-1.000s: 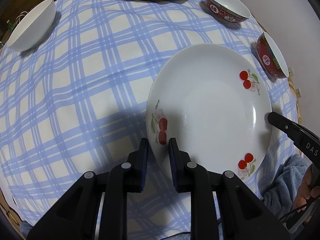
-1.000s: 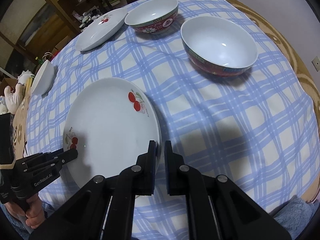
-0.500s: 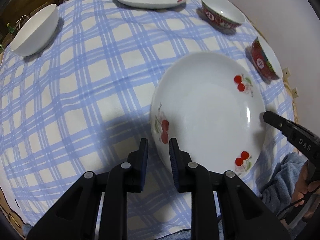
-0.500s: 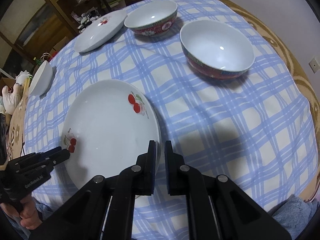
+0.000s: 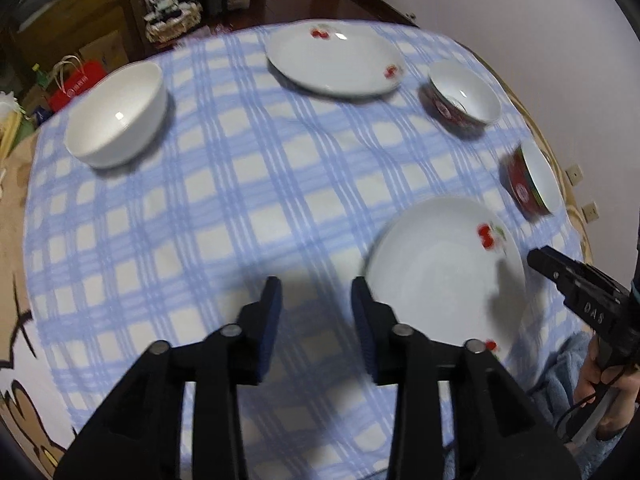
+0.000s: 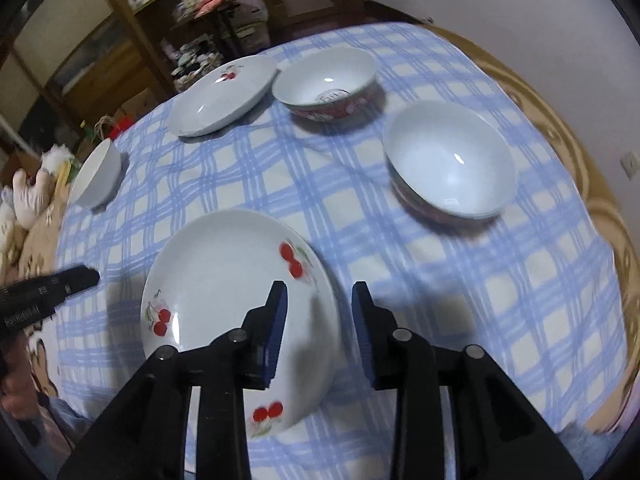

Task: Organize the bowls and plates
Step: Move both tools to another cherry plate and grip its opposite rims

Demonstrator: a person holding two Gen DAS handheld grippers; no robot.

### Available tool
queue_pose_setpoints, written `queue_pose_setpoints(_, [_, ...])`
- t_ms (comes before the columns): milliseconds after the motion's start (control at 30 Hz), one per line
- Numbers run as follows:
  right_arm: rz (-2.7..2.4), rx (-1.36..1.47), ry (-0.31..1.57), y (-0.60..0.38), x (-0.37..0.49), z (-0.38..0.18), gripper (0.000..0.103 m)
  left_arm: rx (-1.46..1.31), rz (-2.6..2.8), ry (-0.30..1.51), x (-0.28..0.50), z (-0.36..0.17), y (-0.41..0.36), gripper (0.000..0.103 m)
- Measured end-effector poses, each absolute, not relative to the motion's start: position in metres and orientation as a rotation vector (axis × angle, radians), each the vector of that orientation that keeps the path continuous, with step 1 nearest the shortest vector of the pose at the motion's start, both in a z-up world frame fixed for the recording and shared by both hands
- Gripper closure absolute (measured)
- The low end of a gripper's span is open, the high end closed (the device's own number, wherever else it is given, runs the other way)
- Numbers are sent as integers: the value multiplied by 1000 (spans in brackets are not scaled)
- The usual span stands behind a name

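- While both sets of tongs stand spread and grip nothing, the near cherry-print plate lies flat on the blue-checked tablecloth.
- Left gripper hangs just left of that plate's rim; right gripper straddles its right edge from above.
- Far cherry-print plate sits at the table's far side, beside a red-patterned bowl.
- Second red-patterned bowl rests at the right edge, just beyond the near plate.
- Plain white bowl stands well apart on the left.
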State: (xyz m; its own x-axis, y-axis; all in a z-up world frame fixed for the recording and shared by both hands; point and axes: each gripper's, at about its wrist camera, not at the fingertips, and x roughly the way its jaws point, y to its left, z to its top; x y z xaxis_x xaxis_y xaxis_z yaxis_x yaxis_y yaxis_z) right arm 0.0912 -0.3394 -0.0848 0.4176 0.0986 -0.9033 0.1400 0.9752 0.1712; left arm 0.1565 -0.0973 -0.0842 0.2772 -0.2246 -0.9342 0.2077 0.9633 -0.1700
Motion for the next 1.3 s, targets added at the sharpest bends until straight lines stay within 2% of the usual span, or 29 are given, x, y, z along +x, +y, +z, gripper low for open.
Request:
queue_pose_setpoints(33, [-14,231,1136,-336,96,-83,67,-22,-290,1250,161,-83,-96,58])
queue_pose_setpoints(100, [-7,228,1116,-332,106,-78,56,-30,-294,1220,174,-78,-92,52])
queue_pose_setpoints(133, [-12,222,1100,-330,112,-75,43,-29,-285,1205,180,-76,-91,48])
queue_pose_setpoints(167, [-19,211,1089,-328,118,-73,34,-26,-275,1190,187,-74,-89,46])
queue_pose_setpoints(300, [-15,161,1067,-320,151,-63,31,-44,-271,1175,221,-69,-82,27])
queue_pose_setpoints(333, [-11,160,1062,-319,161,-61,29,-47,-267,1175,231,-67,-80,21])
queue_pose_setpoints(400, [-8,160,1056,-319,179,-56,24,-68,-284,1165,248,-66,-77,14])
queue_pose_setpoints(700, [-4,159,1029,-324,259,-48,20,-75,-254,1120,317,-69,-76,10])
queue_pose_setpoints(833, [-26,173,1008,-325,284,-50,20,-81,-241,1177,346,-82,-78,10])
queue_pose_setpoints(1300, [-11,224,1008,-332,345,-63,20,-77,-261,1182,396,-115,-87,10])
